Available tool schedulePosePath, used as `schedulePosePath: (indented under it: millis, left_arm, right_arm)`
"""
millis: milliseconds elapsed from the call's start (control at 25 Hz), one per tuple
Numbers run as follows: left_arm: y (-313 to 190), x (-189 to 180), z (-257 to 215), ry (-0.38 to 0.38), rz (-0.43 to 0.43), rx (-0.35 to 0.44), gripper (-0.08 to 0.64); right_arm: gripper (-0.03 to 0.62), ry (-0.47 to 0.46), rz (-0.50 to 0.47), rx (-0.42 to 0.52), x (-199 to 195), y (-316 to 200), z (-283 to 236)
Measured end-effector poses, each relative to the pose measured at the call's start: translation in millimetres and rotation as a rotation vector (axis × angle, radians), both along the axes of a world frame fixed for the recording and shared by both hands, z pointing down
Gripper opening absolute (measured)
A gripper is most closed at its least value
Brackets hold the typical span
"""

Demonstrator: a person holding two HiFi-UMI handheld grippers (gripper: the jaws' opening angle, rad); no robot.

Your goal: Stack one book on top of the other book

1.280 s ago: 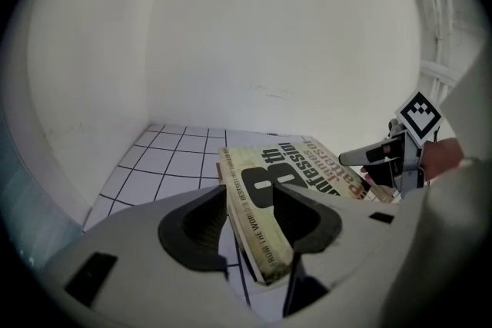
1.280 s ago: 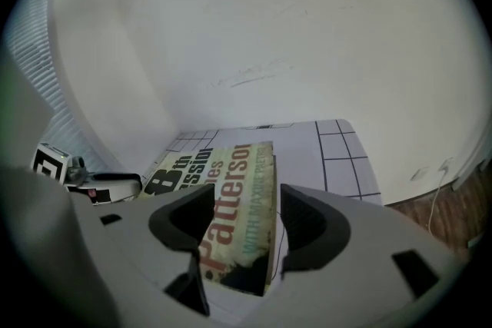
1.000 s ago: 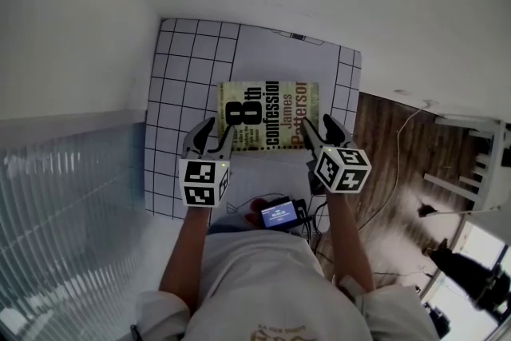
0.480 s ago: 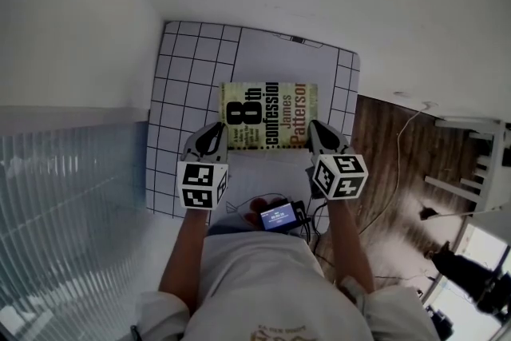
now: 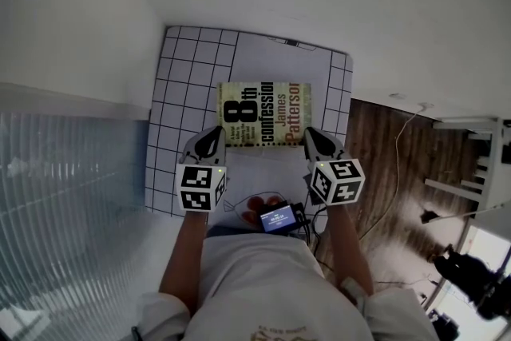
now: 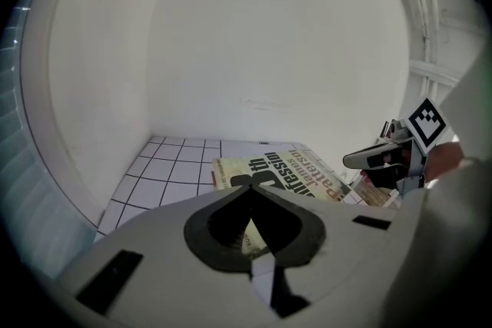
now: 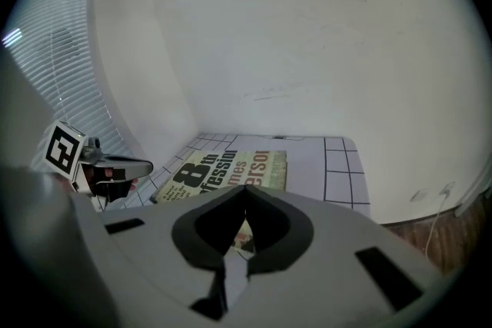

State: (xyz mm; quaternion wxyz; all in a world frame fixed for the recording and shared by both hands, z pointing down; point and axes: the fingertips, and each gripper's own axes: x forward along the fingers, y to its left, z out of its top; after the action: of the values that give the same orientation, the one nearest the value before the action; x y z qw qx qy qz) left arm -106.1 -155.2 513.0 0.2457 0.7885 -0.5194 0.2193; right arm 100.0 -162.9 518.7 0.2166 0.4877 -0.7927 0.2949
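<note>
Over the last second both pairs of jaws have snapped together and both hands have drawn back a little toward the person, so the tips now sit at the book's near edge, not over its near corners. On the left, the left gripper (image 5: 212, 135) is fully closed. Its own view shows the tips meeting with nothing clamped between them, and the book's near corner is only visible beyond, through the hollow of the jaws. The book (image 5: 263, 114) lies flat in the middle of the white, grid-lined tabletop (image 5: 172, 108), square to the person. It is a pale yellow-green paperback with heavy black lettering and some orange type, cover up and undisturbed. In the left gripper view a tan, printed edge peeps out at its right side; that may be the other book underneath, but I cannot say for sure. On the right, the right gripper (image 5: 310, 133) is likewise closed on nothing, just beside the book's near right corner. Judging by the empty, retreating grippers, the book is released and not held, so the stack looks either finished or not yet begun.
</note>
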Motion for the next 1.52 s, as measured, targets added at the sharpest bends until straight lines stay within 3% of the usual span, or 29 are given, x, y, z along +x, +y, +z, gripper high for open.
schedulePosePath:
  millis: [680,920,1520]
  left_arm:
    - [46,6,-38,-0.001,-0.031,0.104,0.008]
    - [57,8,-61,-0.005,-0.041,0.169,0.009]
    - [73,13,-132,-0.021,-0.031,0.379,0.008]
  right_arm:
    - [0.008,-0.025,-0.019,0.092,13,49,-37]
    - [0.008,0.005,-0.050,0.192,9,60,-61]
    - [0.008,-0.016,0.000,0.400,9,72,-129]
